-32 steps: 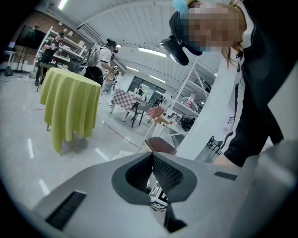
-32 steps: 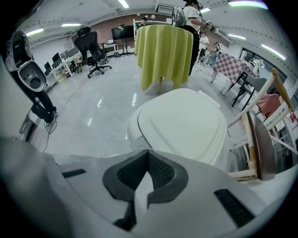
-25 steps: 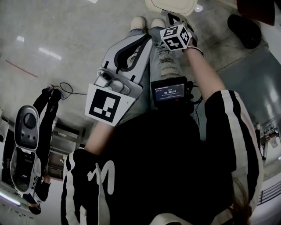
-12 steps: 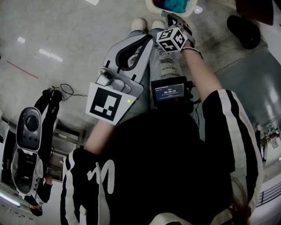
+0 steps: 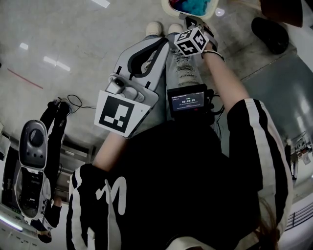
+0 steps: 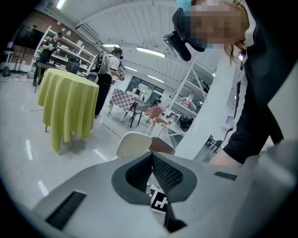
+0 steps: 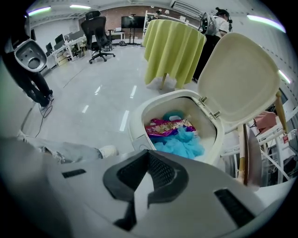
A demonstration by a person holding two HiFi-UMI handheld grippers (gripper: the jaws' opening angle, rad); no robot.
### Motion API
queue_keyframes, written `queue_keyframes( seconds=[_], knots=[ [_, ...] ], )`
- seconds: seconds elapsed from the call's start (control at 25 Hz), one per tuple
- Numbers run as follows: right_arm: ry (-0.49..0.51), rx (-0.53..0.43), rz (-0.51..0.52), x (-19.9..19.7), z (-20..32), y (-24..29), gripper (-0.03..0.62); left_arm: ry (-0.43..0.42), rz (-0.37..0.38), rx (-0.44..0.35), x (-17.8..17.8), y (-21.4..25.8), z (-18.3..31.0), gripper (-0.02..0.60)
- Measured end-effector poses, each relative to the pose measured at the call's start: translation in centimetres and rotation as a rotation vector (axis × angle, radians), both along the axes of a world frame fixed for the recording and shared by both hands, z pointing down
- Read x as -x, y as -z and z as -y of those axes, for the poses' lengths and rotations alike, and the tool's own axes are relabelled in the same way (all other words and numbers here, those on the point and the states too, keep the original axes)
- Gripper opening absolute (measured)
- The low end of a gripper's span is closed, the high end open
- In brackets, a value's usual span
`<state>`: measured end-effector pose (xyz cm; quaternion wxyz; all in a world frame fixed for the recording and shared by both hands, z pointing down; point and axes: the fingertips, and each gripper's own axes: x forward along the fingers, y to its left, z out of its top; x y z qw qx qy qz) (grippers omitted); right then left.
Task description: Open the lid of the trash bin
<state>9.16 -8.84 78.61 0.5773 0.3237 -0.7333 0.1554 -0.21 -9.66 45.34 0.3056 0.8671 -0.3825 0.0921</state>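
The white trash bin (image 7: 139, 125) stands on the floor with its lid (image 7: 240, 79) swung up and back. Blue trash and a purple wrapper (image 7: 170, 126) lie inside. In the head view only the bin's rim (image 5: 166, 9) shows at the top edge, blue inside. My right gripper (image 7: 148, 152) is shut on nothing and hovers just short of the bin's front; its marker cube (image 5: 191, 41) sits below the rim. My left gripper (image 5: 163, 43) is shut too, held over the person's legs. In the left gripper view, beyond my left gripper (image 6: 152, 155), the raised lid (image 6: 134, 144) shows.
The person's shoes (image 5: 155, 27) stand right by the bin. A round table under a yellow cloth (image 7: 172, 46) is behind it, office chairs (image 7: 95, 35) farther off. A grey machine (image 5: 32, 161) and a floor cable (image 5: 73, 100) lie left; a black object (image 5: 269, 31) right.
The bin's lid has gone from down to raised: a second ago its white top covered the bin, now the blue trash inside shows. My right gripper shifted slightly left.
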Motion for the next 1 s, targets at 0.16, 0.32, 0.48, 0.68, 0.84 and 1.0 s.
queue_keyframes(
  seconds=[0.16, 0.32, 0.48, 0.68, 0.84, 1.0],
  knots=[
    [0.009, 0.030, 0.003, 0.2, -0.1, -0.2, 0.003, 0.000, -0.003, 0.003, 0.0, -0.2, -0.3, 0.008],
    [-0.022, 0.077, 0.014, 0.3, -0.1, -0.3, 0.003, -0.003, -0.002, -0.004, 0.0, -0.1, -0.3, 0.008],
    [-0.018, 0.116, 0.021, 0.6, 0.1, 0.0, 0.003, -0.003, -0.003, -0.009, 0.0, 0.4, 0.0, 0.008],
    [-0.024, 0.149, 0.041, 0.7, 0.2, 0.2, 0.003, 0.001, -0.004, -0.012, 0.2, 0.7, 0.3, 0.008],
    [-0.071, 0.136, 0.044, -0.1, 0.7, 0.8, 0.003, 0.004, -0.002, -0.010, 0.4, 1.0, 0.5, 0.008],
    [-0.115, 0.123, 0.068, -0.3, 1.2, 1.5, 0.003, 0.011, -0.002, -0.011, 0.6, 1.0, 0.7, 0.008]
  ],
)
